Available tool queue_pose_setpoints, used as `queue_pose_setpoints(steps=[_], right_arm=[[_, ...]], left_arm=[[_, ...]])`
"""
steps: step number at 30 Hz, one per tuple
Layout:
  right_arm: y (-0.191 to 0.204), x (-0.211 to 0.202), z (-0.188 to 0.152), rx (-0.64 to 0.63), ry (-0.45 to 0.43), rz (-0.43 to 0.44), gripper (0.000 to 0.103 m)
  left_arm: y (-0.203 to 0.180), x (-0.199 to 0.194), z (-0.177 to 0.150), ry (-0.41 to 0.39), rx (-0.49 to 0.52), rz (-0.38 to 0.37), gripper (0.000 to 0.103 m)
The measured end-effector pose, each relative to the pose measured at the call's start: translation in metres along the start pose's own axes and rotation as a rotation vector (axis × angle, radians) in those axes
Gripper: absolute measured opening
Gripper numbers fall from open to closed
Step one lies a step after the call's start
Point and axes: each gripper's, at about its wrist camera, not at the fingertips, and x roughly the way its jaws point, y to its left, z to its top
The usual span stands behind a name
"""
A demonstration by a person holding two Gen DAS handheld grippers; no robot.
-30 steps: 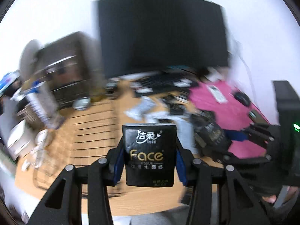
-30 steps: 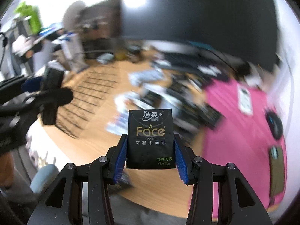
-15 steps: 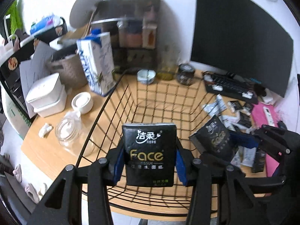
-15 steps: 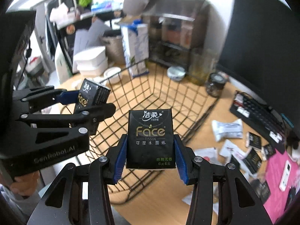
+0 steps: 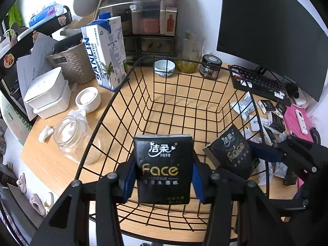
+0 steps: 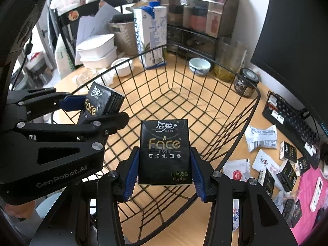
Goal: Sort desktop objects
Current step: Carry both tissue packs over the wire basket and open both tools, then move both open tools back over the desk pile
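Observation:
Two black "Face" tissue packs hang over a black wire basket [image 5: 184, 60], whose floor is bare. My left gripper [image 5: 163, 176] has one tissue pack [image 5: 163, 164] upright between its blue pads; the jaws are opening, but the pads still touch the pack's sides. My right gripper [image 6: 164, 172] is shut on the other tissue pack [image 6: 164, 143]. In the left wrist view the right gripper [image 5: 235, 157] comes in over the basket's right rim with its pack [image 5: 231, 151] tilted. In the right wrist view the left gripper [image 6: 96, 110] holds its pack [image 6: 100, 102] above the basket rim [image 6: 205, 59] on the left.
Left of the basket stand a glass jar [image 5: 71, 135], white lidded boxes [image 5: 49, 94] and a tall carton [image 5: 106, 55]. Behind it are a small bowl [image 5: 164, 67] and a dark jar [image 5: 211, 66]. To the right lie several packs and sachets [image 5: 272, 114], a keyboard [image 5: 260, 82] and a pink mat [image 5: 297, 119].
Both grippers swung left from the cluttered desk to above the wire basket, each still carrying its tissue pack. Since half a second ago they have barely shifted.

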Motion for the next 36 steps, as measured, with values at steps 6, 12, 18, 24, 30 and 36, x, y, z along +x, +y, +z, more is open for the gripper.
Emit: queue_pose_setpoints(steps=[6,12,18,24,30,36], right_arm=[[-0.006,-0.006,0.0,0.024,-0.018,0.009,0.048],[-0.023,-0.044,-0.008,0.065,-0.076,-0.012,0.048],[-0.061,-0.1,-0.047,0.15,-0.117,-0.084,0.053],[-0.102,-0.129,-0.109,0.262,-0.083,-0.174,0.057],[-0.14,-0.134,-0.177,0.406,0.0,-0.204,0.057],[-0.156,-0.136,-0.214,0.462,0.018,-0.208,0.057]], left_arm=[[0.001,-0.003,0.001,-0.01,-0.013,-0.008,0.059],[-0.01,-0.03,-0.001,-0.075,0.019,-0.047,0.059],[-0.056,-0.072,-0.017,-0.132,0.163,-0.155,0.059],[-0.128,-0.092,-0.048,-0.099,0.378,-0.261,0.059],[-0.212,-0.062,-0.108,0.07,0.675,-0.263,0.059],[-0.249,-0.019,-0.142,0.216,0.779,-0.254,0.059]])
